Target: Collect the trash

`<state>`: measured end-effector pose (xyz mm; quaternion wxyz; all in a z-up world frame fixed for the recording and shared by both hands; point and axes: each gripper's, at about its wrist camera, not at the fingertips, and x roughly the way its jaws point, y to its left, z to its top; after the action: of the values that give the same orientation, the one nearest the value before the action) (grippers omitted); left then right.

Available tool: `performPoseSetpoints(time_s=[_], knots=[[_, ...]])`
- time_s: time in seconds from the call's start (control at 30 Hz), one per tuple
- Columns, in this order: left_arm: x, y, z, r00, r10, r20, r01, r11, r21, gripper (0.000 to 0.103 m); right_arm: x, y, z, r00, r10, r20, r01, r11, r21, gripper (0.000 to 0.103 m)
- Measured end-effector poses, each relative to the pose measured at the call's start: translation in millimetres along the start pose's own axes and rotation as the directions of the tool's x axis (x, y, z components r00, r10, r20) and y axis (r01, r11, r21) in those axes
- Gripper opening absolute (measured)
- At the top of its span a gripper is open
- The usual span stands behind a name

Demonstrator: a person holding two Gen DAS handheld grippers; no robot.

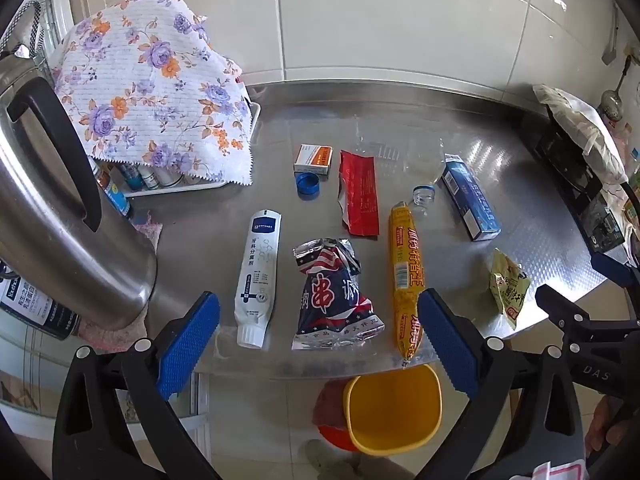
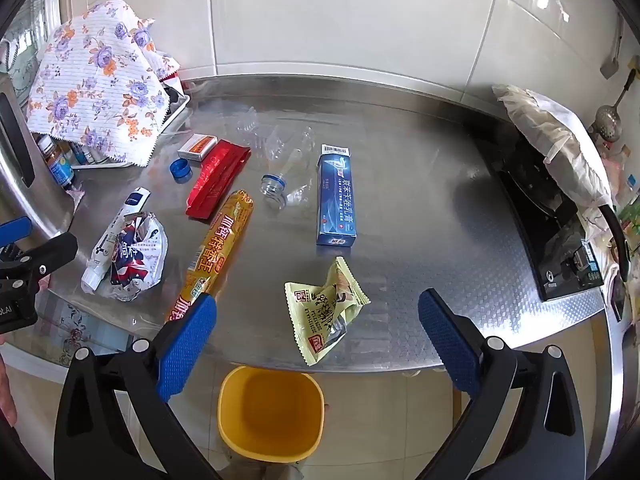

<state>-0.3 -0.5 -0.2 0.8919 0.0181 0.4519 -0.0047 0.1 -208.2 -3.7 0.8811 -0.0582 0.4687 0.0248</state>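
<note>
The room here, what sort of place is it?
Most likely a home kitchen: a steel countertop against tiled walls, a black cooktop on the right, and a ladle hanging beside it.

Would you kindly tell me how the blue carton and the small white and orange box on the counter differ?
The blue carton is long, slim and larger; the white and orange box is short and squat. The blue carton lies alone mid-counter; the white and orange box sits near the floral cloth, beside the red pouch. Both lie flat.

Bare steel counter (image 2: 420, 200) right of the long blue carton (image 2: 336, 200) is wide open; big steel kettle (image 1: 52, 200) and floral cloth-covered rack (image 1: 160, 92) crowd the left.
</note>
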Motion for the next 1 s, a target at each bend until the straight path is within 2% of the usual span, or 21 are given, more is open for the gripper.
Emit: performPoseSetpoints(time_s=[0.17,0.43,1.0], knots=[[1.7,0.4,0.2,1.0,-0.012,-0.007,0.012,1.0,0.001,0.098,0.4,0.7,0.6,1.0,0.001,-0.001,-0.001,1.0,-0.001,0.1],[1.9,-1.1,-0.3,1.0,0.016,-0.005,-0.015,1.0,0.01,0.098,0.1,1.5,0.1,1.0,0.004,-0.001,-0.004,1.0,-0.001,0.1],[1.6,2.5,1.2,1.0,0.016,-0.006,-0.016,1.0,0.004,0.098,2.5,1.7,1.0,1.0,-0.003,-0.005,0.003,1.0,0.0,0.1]])
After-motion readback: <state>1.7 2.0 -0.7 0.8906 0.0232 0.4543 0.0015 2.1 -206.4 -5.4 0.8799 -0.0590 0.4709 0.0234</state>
